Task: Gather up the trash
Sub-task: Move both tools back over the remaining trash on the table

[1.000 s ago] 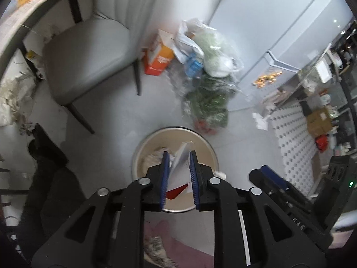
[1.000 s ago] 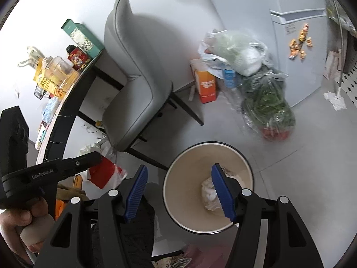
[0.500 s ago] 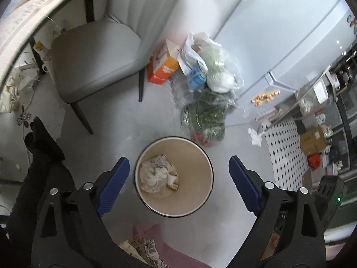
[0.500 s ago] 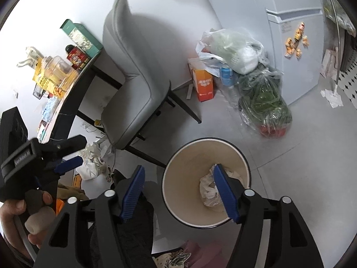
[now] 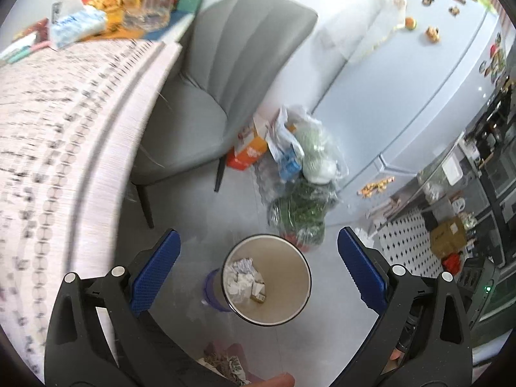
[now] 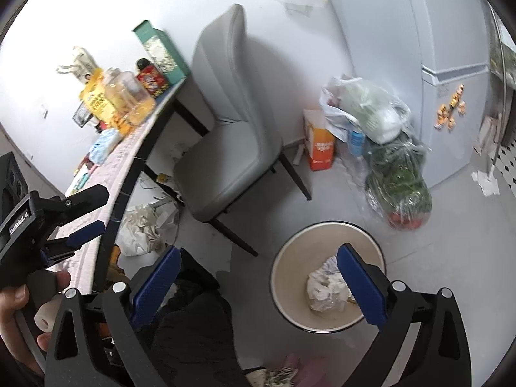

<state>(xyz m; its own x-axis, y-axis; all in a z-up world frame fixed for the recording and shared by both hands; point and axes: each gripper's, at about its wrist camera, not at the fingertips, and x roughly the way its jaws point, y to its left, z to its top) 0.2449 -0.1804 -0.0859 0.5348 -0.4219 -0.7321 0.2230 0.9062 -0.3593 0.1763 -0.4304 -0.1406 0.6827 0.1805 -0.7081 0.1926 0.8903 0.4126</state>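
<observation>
A round beige trash bin (image 5: 290,277) stands on the grey floor, with crumpled white paper and small wrappers (image 5: 242,277) lying in it. My left gripper (image 5: 258,242) hangs high above the bin; its jaws are opening wide and nothing is between them. In the right wrist view the same bin (image 6: 296,264) with its crumpled paper (image 6: 325,287) sits lower right. My right gripper (image 6: 259,251) is above and left of it, jaws opening, empty. At that view's left edge a hand holds the left gripper (image 6: 93,213) by the table.
A grey chair (image 5: 206,103) stands behind the bin, against a table with a patterned cloth (image 5: 64,129) and bottles (image 6: 125,103). Bags of greens (image 5: 300,213) and an orange box (image 5: 248,154) lean by the fridge (image 5: 419,80). Crumpled paper (image 6: 145,229) lies under the table.
The left gripper let go of a white and red paper over the bin, opened wide and rose, bringing the table into its view. The right gripper's jaws widened and it rose too.
</observation>
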